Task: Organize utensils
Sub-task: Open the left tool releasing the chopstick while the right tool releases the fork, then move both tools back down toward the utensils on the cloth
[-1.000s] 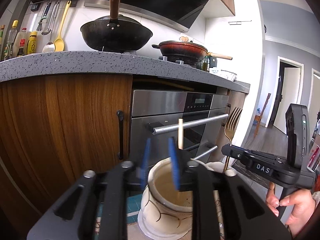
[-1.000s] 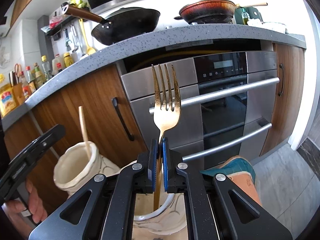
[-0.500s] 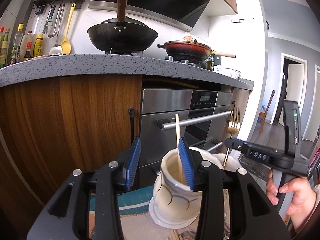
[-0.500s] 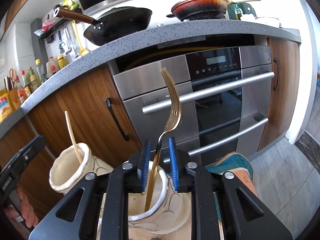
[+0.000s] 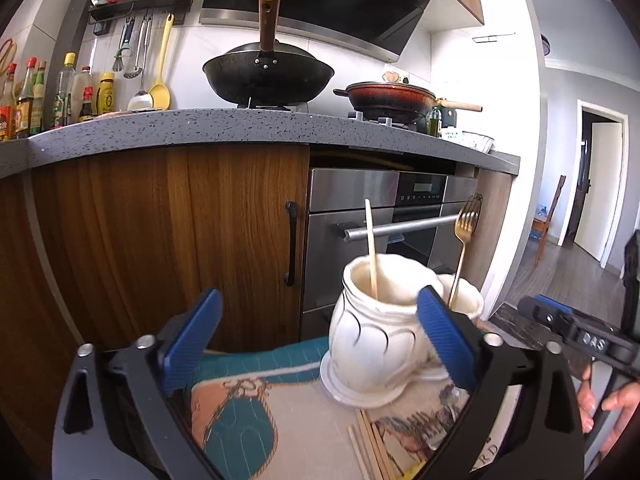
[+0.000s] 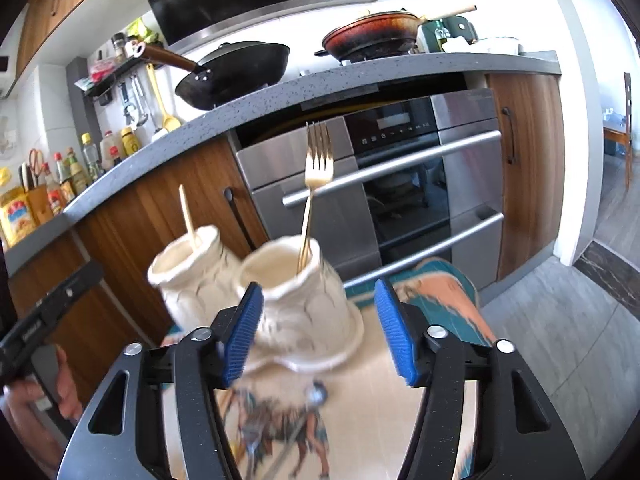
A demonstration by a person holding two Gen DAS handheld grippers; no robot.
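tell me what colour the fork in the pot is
Gold; the fork shows best in the right wrist view.

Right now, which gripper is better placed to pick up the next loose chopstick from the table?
Left, probably. The loose chopsticks lie just in front of the left gripper, whose jaws have just opened and hold nothing. The right gripper, also just opened, faces the jar holding the fork.

Both the left hand-held gripper (image 5: pixel 316 336) and right hand-held gripper (image 6: pixel 320 328) have just been opening, jaws wide, nothing held.
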